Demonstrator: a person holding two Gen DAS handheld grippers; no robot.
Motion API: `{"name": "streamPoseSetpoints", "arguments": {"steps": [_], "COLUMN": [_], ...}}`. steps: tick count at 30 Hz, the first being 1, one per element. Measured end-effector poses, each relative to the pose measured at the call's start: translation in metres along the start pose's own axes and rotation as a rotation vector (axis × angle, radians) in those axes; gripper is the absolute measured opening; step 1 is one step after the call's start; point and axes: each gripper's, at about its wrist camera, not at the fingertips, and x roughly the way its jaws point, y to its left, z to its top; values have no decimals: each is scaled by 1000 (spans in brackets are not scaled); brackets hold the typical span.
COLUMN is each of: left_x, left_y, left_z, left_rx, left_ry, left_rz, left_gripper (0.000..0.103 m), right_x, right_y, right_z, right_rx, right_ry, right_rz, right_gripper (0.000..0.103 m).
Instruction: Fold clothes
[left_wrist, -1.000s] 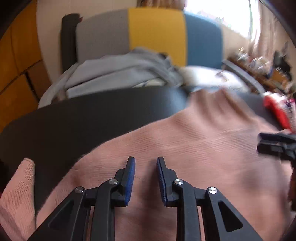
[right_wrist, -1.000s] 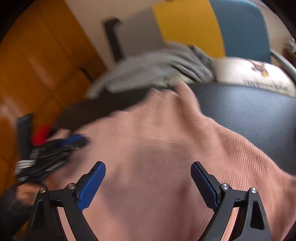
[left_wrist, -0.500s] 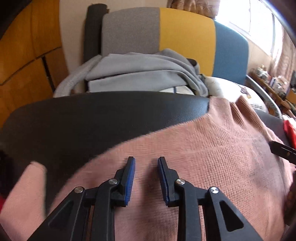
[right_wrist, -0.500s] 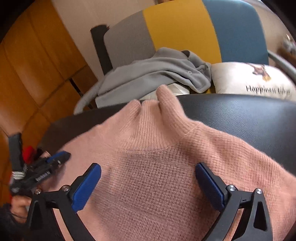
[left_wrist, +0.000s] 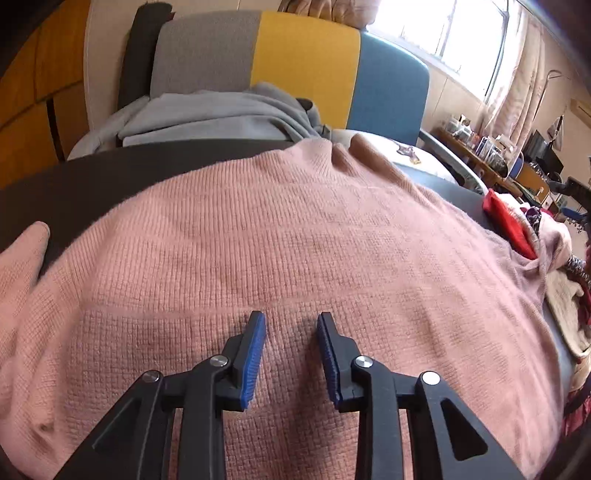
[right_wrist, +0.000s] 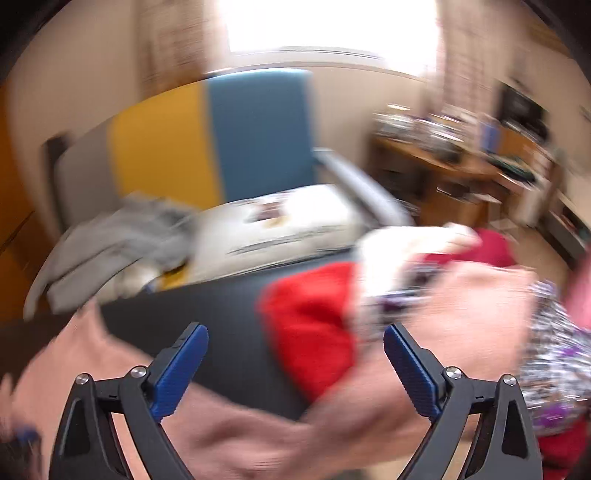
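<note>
A pink knit sweater (left_wrist: 295, 251) lies spread flat on a black padded table (left_wrist: 92, 184), collar at the far edge. My left gripper (left_wrist: 291, 325) hovers just over the sweater's lower middle, its blue pads a small gap apart, holding nothing. My right gripper (right_wrist: 295, 350) is wide open and empty; its view is blurred. It points at the sweater's right sleeve (right_wrist: 369, 417) and at a pile of clothes with a red garment (right_wrist: 310, 325) on the table's right side.
A grey, yellow and blue sofa (left_wrist: 303, 66) stands behind the table with a grey garment (left_wrist: 207, 114) and a white cushion (right_wrist: 288, 225) on it. The clothes pile (left_wrist: 517, 229) sits at the table's right edge. A cluttered wooden desk (right_wrist: 454, 166) is at the far right.
My left gripper has shifted over the sweater, which now lies flatter and fills the view. My right gripper has swung fast to the right, from the collar toward the clothes pile.
</note>
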Motion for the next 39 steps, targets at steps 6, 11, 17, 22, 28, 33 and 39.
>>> {"name": "streamPoseSetpoints", "arguments": {"steps": [6, 11, 17, 22, 28, 33, 39], "left_x": [5, 5, 6, 6, 6, 6, -5], "left_y": [1, 0, 2, -1, -2, -2, 5], "left_z": [0, -1, -3, -3, -4, -2, 12], "left_rx": [-14, -12, -24, -13, -12, -18, -171], "left_ry": [-3, -13, -19, -20, -19, -14, 58], "left_rz": [-21, -26, -49, -44, -41, -47, -246], "left_gripper": [35, 37, 41, 43, 44, 45, 46], "right_x": [24, 65, 46, 24, -26, -80, -95], "right_y": [-66, -76, -97, -117, -77, 28, 137], "right_z": [22, 7, -3, -5, 3, -15, -75], "right_rx": [57, 30, 157, 289, 236, -31, -313], "right_ry": [77, 229, 148, 114, -9, -44, 20], "right_rz": [-232, -276, -176, -34, 289, 588, 700], "right_gripper": [99, 82, 16, 11, 10, 10, 10]}}
